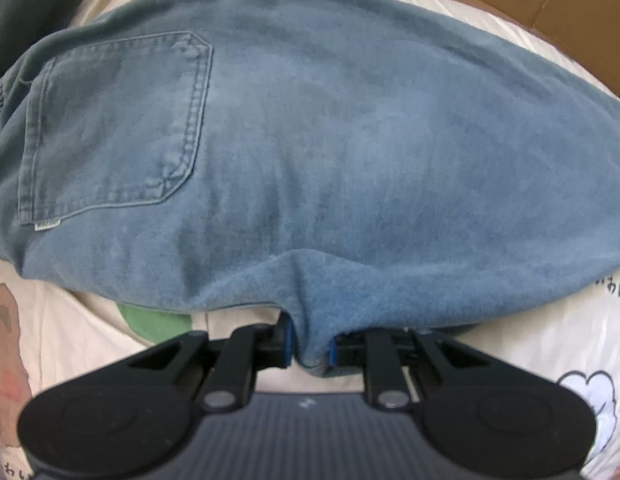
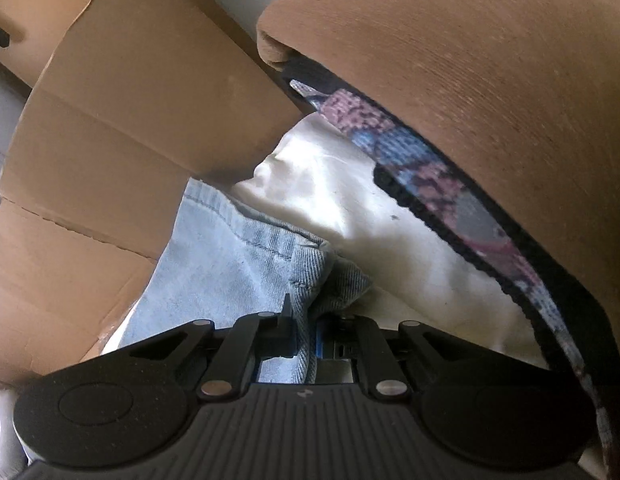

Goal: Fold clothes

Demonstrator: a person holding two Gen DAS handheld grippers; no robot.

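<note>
Blue jeans (image 1: 310,152) lie spread across a cream printed bedsheet (image 1: 77,320), back pocket (image 1: 113,128) showing at the left. My left gripper (image 1: 310,344) points almost straight down and is shut on a pinched fold of the near edge of the denim. In the right wrist view, my right gripper (image 2: 305,332) is shut on a bunched hem of the light denim (image 2: 229,256), which runs up between the pads. The rest of the jeans is hidden there behind a cardboard box.
A cardboard box (image 2: 121,128) stands close at the left of the right gripper and shows at the far right in the left view (image 1: 550,4). A person's leg in a tan garment (image 2: 490,92) with a patterned dark hem fills the right. White bedding (image 2: 350,208) lies between.
</note>
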